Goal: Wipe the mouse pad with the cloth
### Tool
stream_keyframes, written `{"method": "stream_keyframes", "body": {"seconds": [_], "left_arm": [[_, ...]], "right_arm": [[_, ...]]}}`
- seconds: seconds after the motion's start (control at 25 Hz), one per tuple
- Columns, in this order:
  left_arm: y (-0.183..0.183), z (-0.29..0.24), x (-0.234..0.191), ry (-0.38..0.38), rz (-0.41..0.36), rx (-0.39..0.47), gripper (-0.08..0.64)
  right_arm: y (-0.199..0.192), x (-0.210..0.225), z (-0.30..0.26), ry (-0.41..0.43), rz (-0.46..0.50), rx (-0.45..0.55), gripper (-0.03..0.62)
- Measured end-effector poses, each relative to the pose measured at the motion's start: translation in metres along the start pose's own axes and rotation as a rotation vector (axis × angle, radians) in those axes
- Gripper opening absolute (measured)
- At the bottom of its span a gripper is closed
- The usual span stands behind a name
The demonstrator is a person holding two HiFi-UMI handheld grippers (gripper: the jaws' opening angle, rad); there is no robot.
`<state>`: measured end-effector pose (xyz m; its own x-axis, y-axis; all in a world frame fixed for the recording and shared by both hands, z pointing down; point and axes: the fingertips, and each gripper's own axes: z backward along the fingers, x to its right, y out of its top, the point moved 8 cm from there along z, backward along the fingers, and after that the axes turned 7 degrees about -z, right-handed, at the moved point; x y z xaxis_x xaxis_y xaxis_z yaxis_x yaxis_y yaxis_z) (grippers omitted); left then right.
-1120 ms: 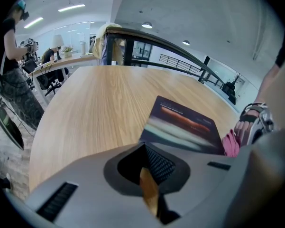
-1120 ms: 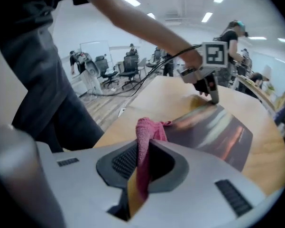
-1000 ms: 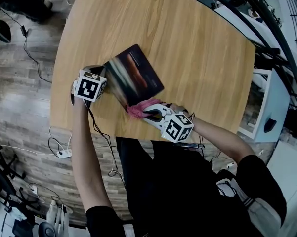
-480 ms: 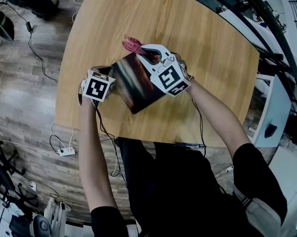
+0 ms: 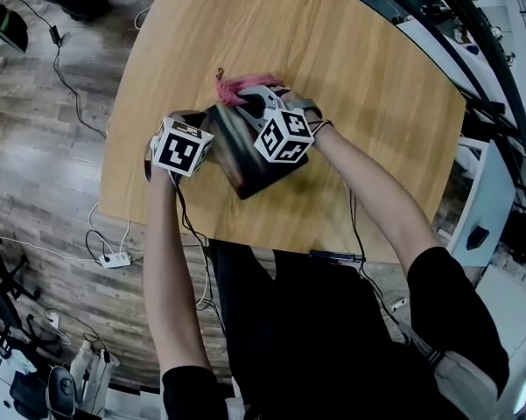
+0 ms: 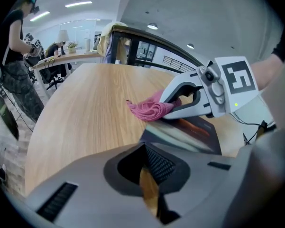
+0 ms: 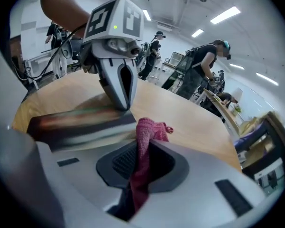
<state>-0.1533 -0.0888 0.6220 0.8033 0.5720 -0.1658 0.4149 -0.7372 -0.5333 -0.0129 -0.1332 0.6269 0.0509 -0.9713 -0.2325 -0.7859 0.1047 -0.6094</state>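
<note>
The right gripper's (image 7: 140, 151) fingers (image 7: 121, 161) are clenched on the pink cloth (image 7: 149, 129), whose free tuft sticks out ahead of them. The tuft sits at the far corner of the mouse pad (image 5: 245, 173), partly over bare wood. The left gripper's (image 6: 149, 175) fingers (image 6: 161, 163) are drawn together at the pad's left edge. They seem to nip or pin that edge, though the narrow gap between them is hard to read.

The wiping looks under way, with the cloth at the end of a pass. No dirt shows, so how much of the pad is left to cover cannot be judged.

The pad lies toward the near left part of the worktop (image 5: 350, 51). Open wood lies beyond it and to the right, while the two grippers are close beside each other over the pad.
</note>
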Motion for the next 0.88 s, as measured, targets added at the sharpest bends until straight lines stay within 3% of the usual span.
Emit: {"method": "stream_keyframes", "body": {"seconds": [0.32,0.88], "left_arm": [[0.002,0.001,0.003,0.013,-0.007,-0.007,0.023],[0.002,0.001,0.001,0.024,-0.013,-0.018,0.023]], "right_arm": [[-0.002,-0.018,0.007,0.082,0.083,-0.014,0.057],[-0.011,-0.055,0.025,0.116,0.112,-0.001,0.057]]}}
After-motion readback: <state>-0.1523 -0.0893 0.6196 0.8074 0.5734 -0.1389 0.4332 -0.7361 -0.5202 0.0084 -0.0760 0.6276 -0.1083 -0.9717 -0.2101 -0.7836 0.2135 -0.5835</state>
